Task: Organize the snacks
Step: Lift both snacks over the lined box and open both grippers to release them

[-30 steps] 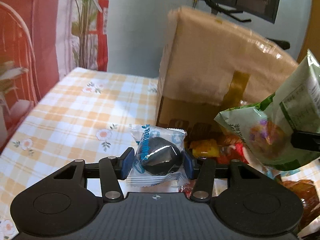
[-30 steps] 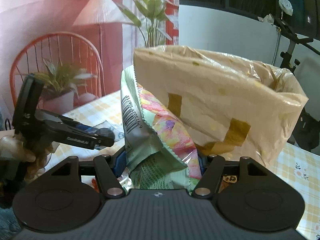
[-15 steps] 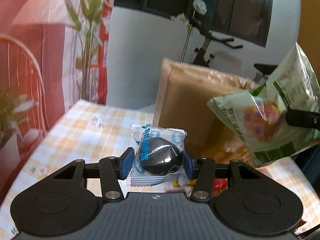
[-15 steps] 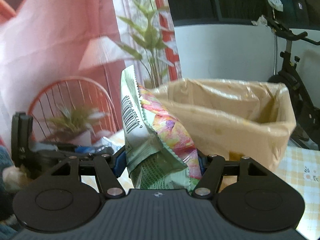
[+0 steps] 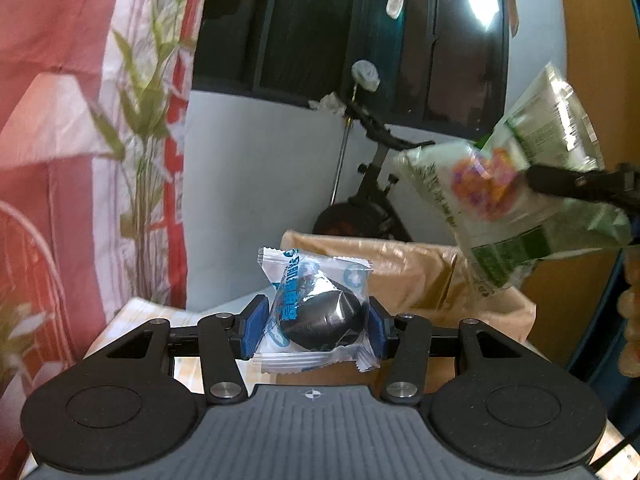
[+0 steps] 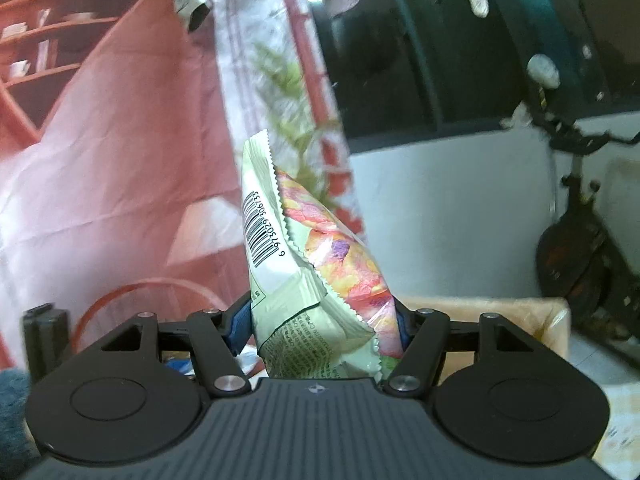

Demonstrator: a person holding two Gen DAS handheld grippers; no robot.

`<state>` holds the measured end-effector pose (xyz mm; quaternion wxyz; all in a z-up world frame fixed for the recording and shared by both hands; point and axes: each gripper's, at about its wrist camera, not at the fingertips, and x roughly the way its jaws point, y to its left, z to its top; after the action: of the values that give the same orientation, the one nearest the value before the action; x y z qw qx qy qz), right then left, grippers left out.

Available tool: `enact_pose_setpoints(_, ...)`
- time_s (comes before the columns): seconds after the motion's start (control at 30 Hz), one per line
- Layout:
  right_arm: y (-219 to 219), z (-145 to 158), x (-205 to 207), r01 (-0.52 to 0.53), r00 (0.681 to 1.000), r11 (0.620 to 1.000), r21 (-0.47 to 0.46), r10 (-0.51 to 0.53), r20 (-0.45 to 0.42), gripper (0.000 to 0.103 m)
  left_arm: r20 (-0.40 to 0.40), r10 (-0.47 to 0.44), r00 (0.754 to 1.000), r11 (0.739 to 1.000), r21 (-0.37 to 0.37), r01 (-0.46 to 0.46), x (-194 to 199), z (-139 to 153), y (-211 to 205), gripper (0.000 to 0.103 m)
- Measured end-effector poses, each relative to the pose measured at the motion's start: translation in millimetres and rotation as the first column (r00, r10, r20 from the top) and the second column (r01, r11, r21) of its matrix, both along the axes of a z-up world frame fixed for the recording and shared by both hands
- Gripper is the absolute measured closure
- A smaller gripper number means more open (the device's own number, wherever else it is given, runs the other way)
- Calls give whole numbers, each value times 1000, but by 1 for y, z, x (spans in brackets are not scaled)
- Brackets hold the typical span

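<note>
Snack packet (image 5: 316,308) pinched in left fingers (image 5: 256,330), green bag (image 6: 316,280) clamped in right fingers (image 6: 239,326), cardboard box (image 5: 420,276), exercise bike (image 5: 368,184), dark window (image 5: 360,28)

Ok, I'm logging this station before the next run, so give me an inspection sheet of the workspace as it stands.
Surface: checked tablecloth, only an edge visible.
Job's things: small clear packet with a dark snack; green snack bag; brown cardboard box, open top, below both.
Clutter: nothing seen.
Grippers: left gripper jaws shut on the small clear packet; right gripper jaws shut on the green snack bag.
Cables: nothing seen.
Surroundings: exercise bike, dark window, red printed curtain.
</note>
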<state>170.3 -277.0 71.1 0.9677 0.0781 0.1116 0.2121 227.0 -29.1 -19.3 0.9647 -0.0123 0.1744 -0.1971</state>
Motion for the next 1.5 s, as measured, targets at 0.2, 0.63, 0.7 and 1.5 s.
enact_pose_setpoints(0.2, -17, -4, 39, 181, 982, 984, -1, -180, -52, 37, 16, -43, 999, 999, -1, 43, 27, 11, -25, 49)
enact_pose_setpoints(0.63, -28, -54, 116, 345, 877, 928, -142, -373, -303, 37, -36, -90, 995, 995, 31, 91, 94, -4, -78, 49)
enact_pose_setpoints(0.7, -26, -63, 124, 353, 859, 916, -191, -398, -322, 36, -47, -91, 995, 995, 41, 93, 104, -8, -83, 49)
enact_pose_setpoints(1.5, -20, -52, 105, 325, 869, 920, -218, -382, -315, 14, -102, 0, 995, 998, 61, 6, 96, 2, -67, 32)
